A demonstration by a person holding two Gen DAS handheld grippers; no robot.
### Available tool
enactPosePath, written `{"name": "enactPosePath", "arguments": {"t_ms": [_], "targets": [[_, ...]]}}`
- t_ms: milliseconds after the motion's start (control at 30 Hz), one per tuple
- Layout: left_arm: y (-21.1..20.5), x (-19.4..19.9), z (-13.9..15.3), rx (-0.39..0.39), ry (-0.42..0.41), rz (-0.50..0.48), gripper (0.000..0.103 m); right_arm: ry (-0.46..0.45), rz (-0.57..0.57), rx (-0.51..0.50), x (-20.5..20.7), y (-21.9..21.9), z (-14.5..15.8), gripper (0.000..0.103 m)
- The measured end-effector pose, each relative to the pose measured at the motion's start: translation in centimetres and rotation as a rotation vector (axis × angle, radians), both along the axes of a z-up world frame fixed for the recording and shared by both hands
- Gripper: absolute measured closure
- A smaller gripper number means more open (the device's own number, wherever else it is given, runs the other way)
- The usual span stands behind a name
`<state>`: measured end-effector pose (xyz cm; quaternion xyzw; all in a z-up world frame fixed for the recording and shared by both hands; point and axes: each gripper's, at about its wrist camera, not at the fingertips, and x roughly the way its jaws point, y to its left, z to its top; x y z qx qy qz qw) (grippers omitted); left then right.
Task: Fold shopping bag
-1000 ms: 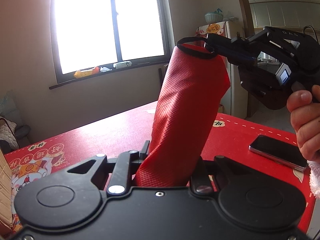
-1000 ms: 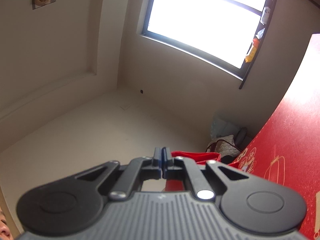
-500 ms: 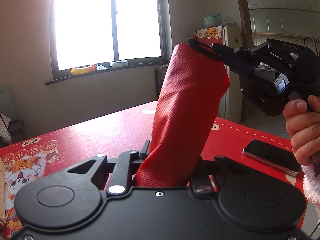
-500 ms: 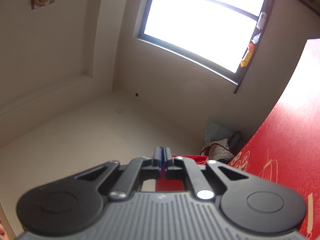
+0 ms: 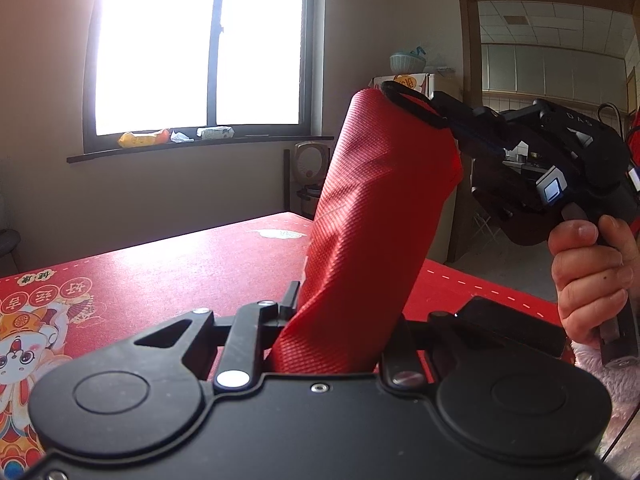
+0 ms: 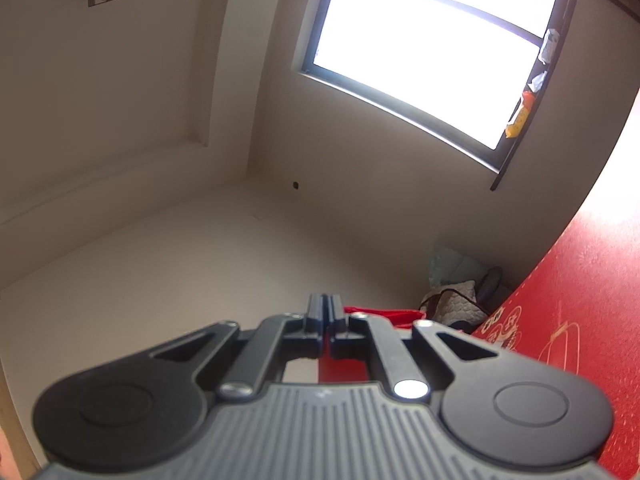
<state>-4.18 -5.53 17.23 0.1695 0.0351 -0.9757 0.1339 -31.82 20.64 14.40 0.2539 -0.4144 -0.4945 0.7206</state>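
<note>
Red shopping bag (image 5: 376,216), rolled, contents not visible, held above the table (image 5: 192,264). Left gripper (image 5: 340,320) clamped on its lower end; right gripper (image 5: 440,116) pinched on its black top rim.

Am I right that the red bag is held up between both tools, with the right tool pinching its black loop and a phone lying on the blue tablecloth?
Not quite: the tablecloth is red, not blue, as the left wrist view shows. The rest holds: the red bag is held up between the left tool and the right tool, which pinches its black loop, and the phone lies on the cloth.
</note>
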Motion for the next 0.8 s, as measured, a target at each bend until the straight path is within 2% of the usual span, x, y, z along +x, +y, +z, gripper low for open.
{"name": "enactPosePath", "arguments": {"t_ms": [233,300,467,667,800], "targets": [[-1.8,0.6,0.5,0.095,0.031,-0.015,0.084,0.013,-0.025,-0.003,0.2,0.2,0.2,0.1],[-2.9,0.6,0.8,0.147,0.038,-0.01,0.084,0.01,-0.02,-0.002,0.0,-0.2,0.4,0.1],[-5.6,0.6,1.1,0.256,0.047,-0.01,0.084,0.065,-0.023,0.025,-0.1,-2.0,2.1,0.1],[-7.9,0.8,1.3,0.333,0.073,-0.024,0.084,0.116,-0.011,0.028,0.1,-3.9,3.8,0.099],[-8.9,0.7,1.1,0.364,0.076,-0.028,0.084,0.112,-0.001,0.031,0.0,-4.3,3.9,0.099]]}}
